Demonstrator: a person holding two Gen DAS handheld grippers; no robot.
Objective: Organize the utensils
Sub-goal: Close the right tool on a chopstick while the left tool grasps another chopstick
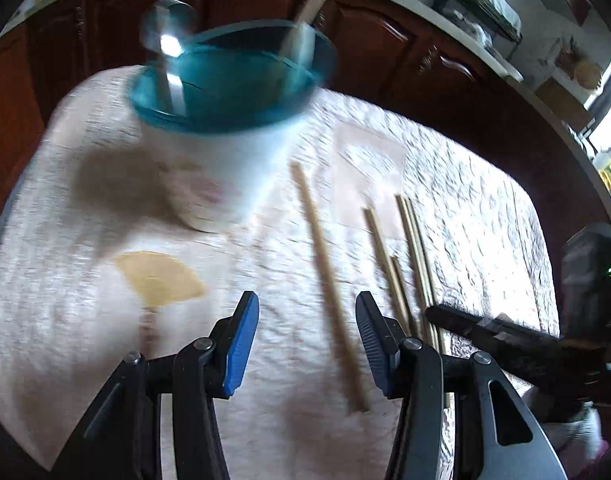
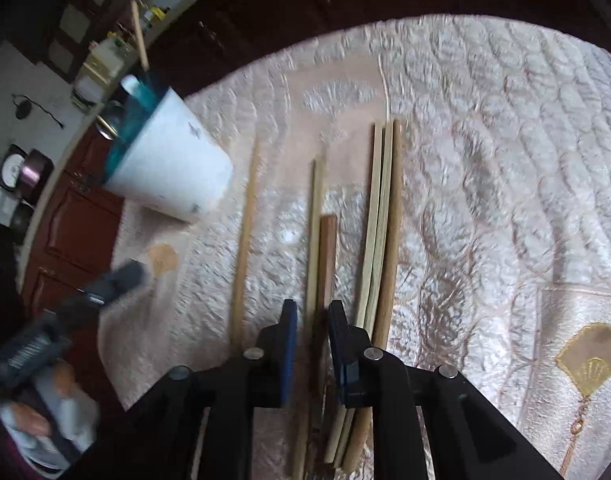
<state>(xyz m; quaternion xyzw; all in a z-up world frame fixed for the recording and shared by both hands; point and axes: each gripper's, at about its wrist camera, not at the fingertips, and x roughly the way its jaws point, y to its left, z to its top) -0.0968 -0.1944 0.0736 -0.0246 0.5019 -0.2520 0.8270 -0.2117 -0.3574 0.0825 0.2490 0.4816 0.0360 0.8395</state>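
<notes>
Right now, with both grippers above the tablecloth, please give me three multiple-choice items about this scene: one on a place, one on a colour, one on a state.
1. Where is the metal spoon?
A. Flat on the tablecloth
B. Standing in the utensil holder
C. In the right gripper

2. What colour is the rim of the utensil holder?
A. Red
B. Teal blue
C. Yellow

3. How is the left gripper?
A. Open and empty
B. Shut on a spoon
C. Shut on the holder

Key:
1 B: the spoon bowl rises above the holder's rim.
2 B: a teal band tops the white body.
3 A: its blue pads stand wide apart over a loose chopstick on the tablecloth, gripping nothing. The right gripper straddles other chopsticks.
</notes>
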